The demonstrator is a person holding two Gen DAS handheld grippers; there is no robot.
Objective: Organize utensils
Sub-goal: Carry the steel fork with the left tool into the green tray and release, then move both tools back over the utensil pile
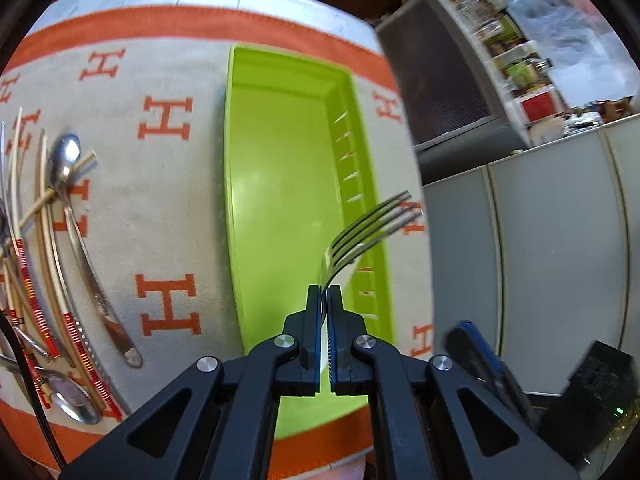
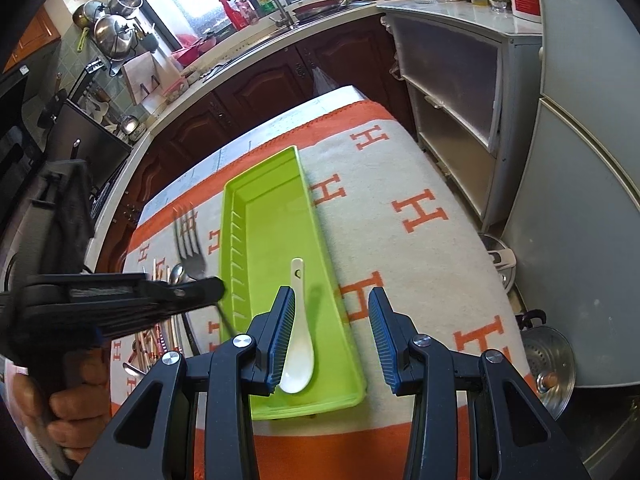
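My left gripper (image 1: 324, 292) is shut on a steel fork (image 1: 372, 224), held above the right side of the green tray (image 1: 280, 160). The fork's tines point up and right. In the right wrist view the left gripper (image 2: 212, 288) holds the fork (image 2: 188, 240) to the left of the tray (image 2: 276, 208). My right gripper (image 2: 332, 308) is open and empty above the tray's near end, where a white ceramic spoon (image 2: 298, 344) lies. Steel spoons (image 1: 68, 168) and chopsticks (image 1: 44, 240) lie on the cloth at the left.
The table has a beige cloth with orange H marks (image 2: 420, 208). Its right edge drops beside grey cabinets (image 1: 540, 240) and a fridge (image 2: 580, 200). A kitchen counter with a sink (image 2: 272, 20) runs behind. A steel pot (image 2: 548, 364) sits on the floor at the right.
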